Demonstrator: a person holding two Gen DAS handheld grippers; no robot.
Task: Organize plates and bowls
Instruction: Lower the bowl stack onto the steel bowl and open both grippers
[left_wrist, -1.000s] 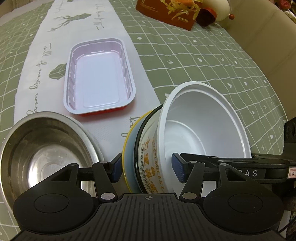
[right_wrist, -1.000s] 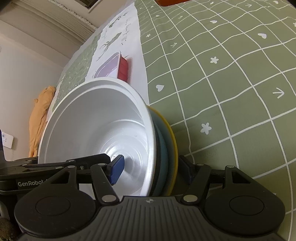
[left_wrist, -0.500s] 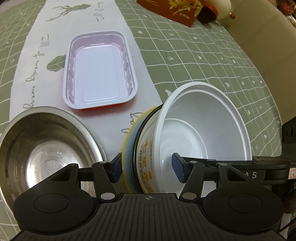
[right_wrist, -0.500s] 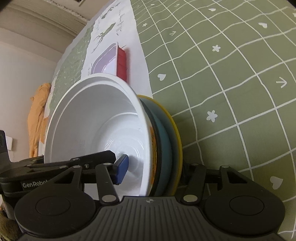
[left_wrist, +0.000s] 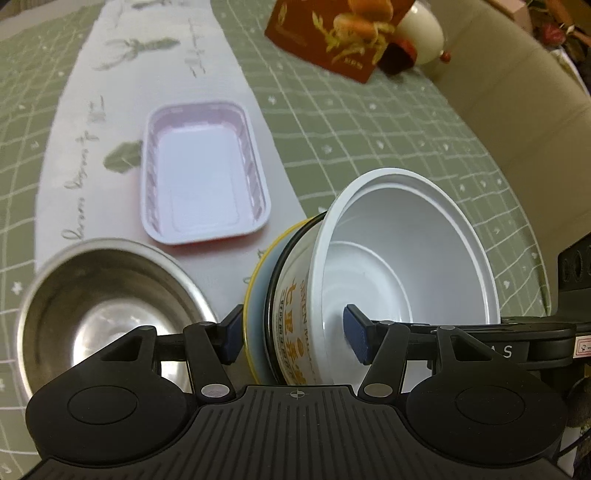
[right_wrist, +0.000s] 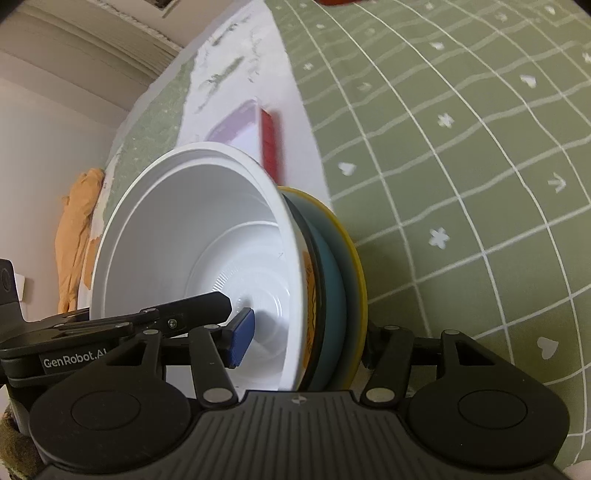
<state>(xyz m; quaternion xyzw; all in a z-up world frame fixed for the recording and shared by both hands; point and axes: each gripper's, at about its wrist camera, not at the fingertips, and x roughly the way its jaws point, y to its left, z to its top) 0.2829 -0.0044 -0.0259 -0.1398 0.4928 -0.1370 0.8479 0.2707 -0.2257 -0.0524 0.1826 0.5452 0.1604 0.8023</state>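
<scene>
A white paper bowl (left_wrist: 402, 258) with orange print is nested in a blue plate with a yellow rim (left_wrist: 258, 295); the stack is tilted on edge. My left gripper (left_wrist: 293, 334) is shut on the stack, one finger inside the bowl, one behind the plate. My right gripper (right_wrist: 306, 339) grips the same bowl (right_wrist: 207, 236) and plate (right_wrist: 341, 258) from the opposite side. A steel bowl (left_wrist: 99, 306) sits at lower left. A white rectangular tray with red outside (left_wrist: 201, 184) lies on the runner, also in the right wrist view (right_wrist: 258, 136).
A green grid tablecloth (right_wrist: 461, 147) with a white printed runner (left_wrist: 74, 147) covers the table. A red-brown box (left_wrist: 332, 33) and a white round object (left_wrist: 424, 33) stand at the far edge. An orange cloth (right_wrist: 77, 229) hangs beyond the table.
Both grippers have moved with the bowl and plate stack; the views have shifted so the steel bowl and tray sit lower and farther. The grip is unchanged.
</scene>
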